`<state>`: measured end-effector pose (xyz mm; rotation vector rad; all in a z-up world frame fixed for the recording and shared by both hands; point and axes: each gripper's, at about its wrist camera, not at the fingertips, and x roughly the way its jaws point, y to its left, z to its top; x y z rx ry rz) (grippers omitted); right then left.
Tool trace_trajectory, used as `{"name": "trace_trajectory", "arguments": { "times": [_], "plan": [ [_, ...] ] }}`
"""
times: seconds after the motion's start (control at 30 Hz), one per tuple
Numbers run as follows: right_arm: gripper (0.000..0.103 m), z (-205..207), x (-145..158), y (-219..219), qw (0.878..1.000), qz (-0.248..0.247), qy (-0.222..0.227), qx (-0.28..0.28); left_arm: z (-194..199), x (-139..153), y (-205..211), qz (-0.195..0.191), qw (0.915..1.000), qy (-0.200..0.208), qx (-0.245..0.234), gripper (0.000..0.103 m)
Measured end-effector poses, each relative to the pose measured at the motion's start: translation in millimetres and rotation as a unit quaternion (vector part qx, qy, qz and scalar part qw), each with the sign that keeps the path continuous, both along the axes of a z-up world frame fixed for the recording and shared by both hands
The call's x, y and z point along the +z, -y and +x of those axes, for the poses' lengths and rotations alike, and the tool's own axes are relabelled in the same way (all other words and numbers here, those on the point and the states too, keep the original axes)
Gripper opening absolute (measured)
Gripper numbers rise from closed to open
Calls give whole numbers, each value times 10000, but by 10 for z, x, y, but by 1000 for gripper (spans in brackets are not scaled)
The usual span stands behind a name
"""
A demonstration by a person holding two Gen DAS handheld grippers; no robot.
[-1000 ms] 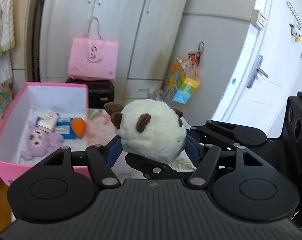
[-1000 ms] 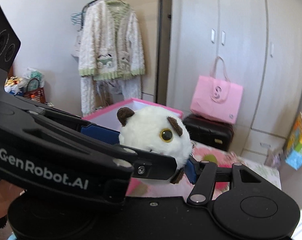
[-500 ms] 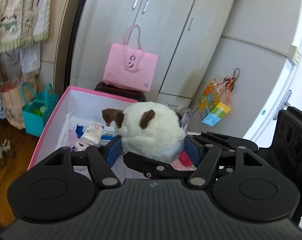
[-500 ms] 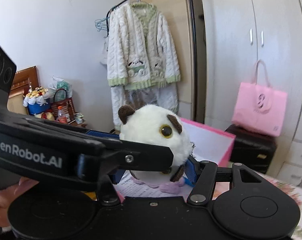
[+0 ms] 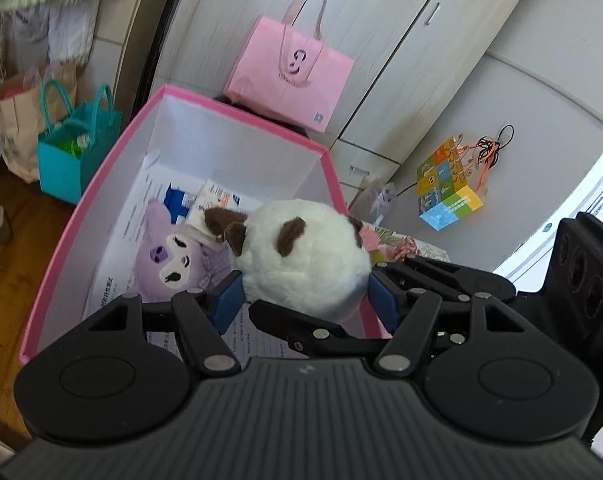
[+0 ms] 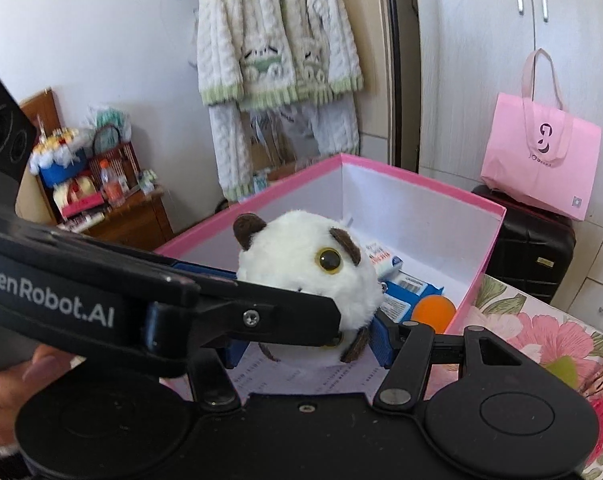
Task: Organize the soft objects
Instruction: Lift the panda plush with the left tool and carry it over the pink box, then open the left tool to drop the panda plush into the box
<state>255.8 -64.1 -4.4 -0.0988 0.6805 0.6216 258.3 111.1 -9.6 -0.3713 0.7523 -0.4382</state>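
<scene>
A round white plush toy with brown ears sits in the middle of both pictures, and both grippers have it. The left gripper has its blue pads pressed on the toy's two sides, so its jaws are squeezed on the toy. The right gripper pinches it too, one blue pad on each side near the bottom, though the other gripper's black arm crosses in front and hides part of that. The toy hangs in the air over the near end of the pink box, which fills the left half of the left wrist picture. It is not down inside yet. In the box there is already a purple plush lying on some printed paper, plus small packets and an orange ball at the lower right of the box in the right wrist picture. So I think some soft things are put away and this white one is almost there. What is left, I guess, is to lower it into the box and let go. I cannot see any other soft toys waiting on the flowery cloth.
</scene>
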Motion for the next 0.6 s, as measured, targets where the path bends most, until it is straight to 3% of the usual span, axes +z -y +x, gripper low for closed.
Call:
{"name": "trace_trajectory", "arguments": {
  "times": [0.2, 0.3, 0.6],
  "plan": [
    [66, 81, -96, -68, 9991, -419, 13, -57, 61, -74, 26, 95, 9999, -24, 25, 66],
    [72, 52, -93, -74, 9985, -532, 120, -48, -3, -37, 36, 256, 9994, 150, 189, 69],
    [74, -159, 66, 41, 9983, -510, 277, -87, -285, 164, -39, 522, 9967, 504, 363, 70]
  ]
}}
